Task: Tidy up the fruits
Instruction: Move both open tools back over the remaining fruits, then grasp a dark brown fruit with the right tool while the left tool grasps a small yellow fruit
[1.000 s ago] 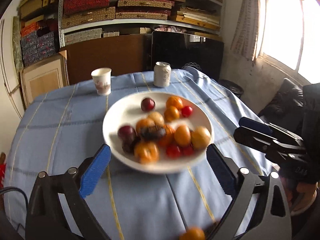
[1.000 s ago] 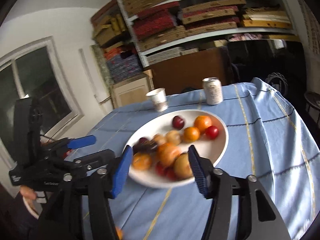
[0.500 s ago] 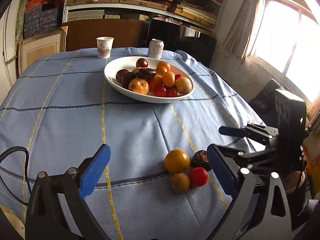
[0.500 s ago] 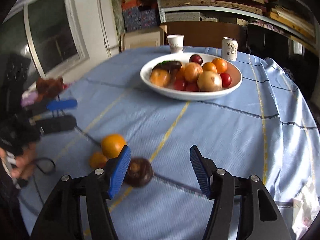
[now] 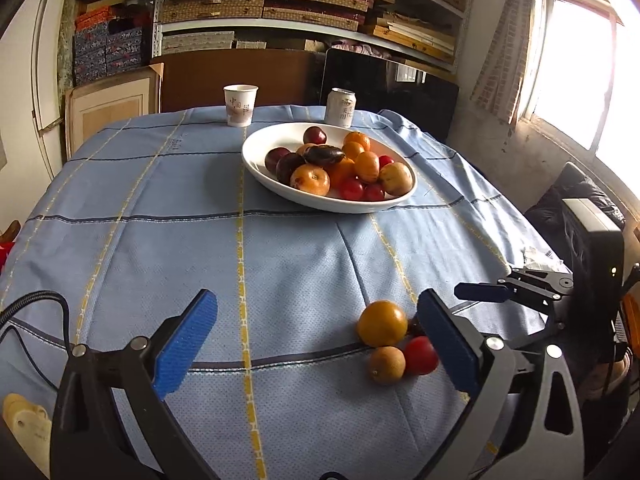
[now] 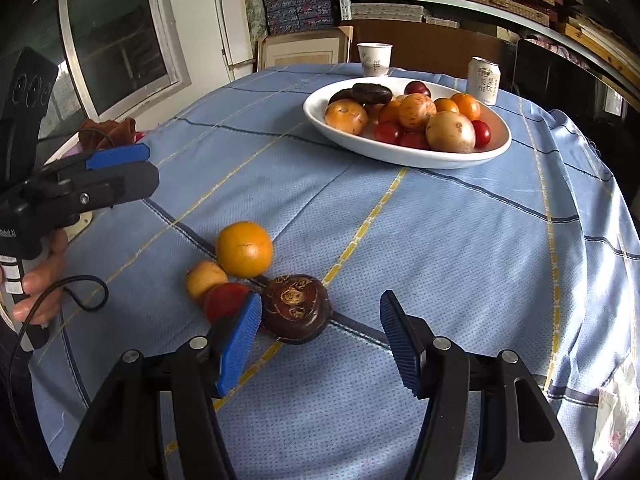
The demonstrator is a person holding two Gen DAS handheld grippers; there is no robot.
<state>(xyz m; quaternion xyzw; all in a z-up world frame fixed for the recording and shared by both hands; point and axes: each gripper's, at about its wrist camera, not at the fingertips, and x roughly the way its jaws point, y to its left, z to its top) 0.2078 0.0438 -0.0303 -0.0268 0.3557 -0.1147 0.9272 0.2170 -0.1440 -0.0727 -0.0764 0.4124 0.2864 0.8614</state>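
**Blue pads spread beside four loose fruits**

Blue-checked cloth with yellow and dark lines covers the round table in front of you. Near its close edge sits a small cluster: a round orange fruit, a small tan-yellow fruit, a red tomato-like fruit and a dark brown wrinkled fruit, all lying close against each other on the cloth.

Your right gripper hangs low over that cluster with its jaws spread and nothing pinched. The dark brown wrinkled fruit lies just inside its left blue pad, while the red one is partly hidden behind that pad.

Your left gripper is also spread wide and empty, aimed at bare cloth; the cluster sits just beside its right-hand pad.

Well apart, towards the far side, the white oval bowl holds a heap of orange, red, dark purple and tan fruits. Behind it stand a white paper cup and a pale drinks can.
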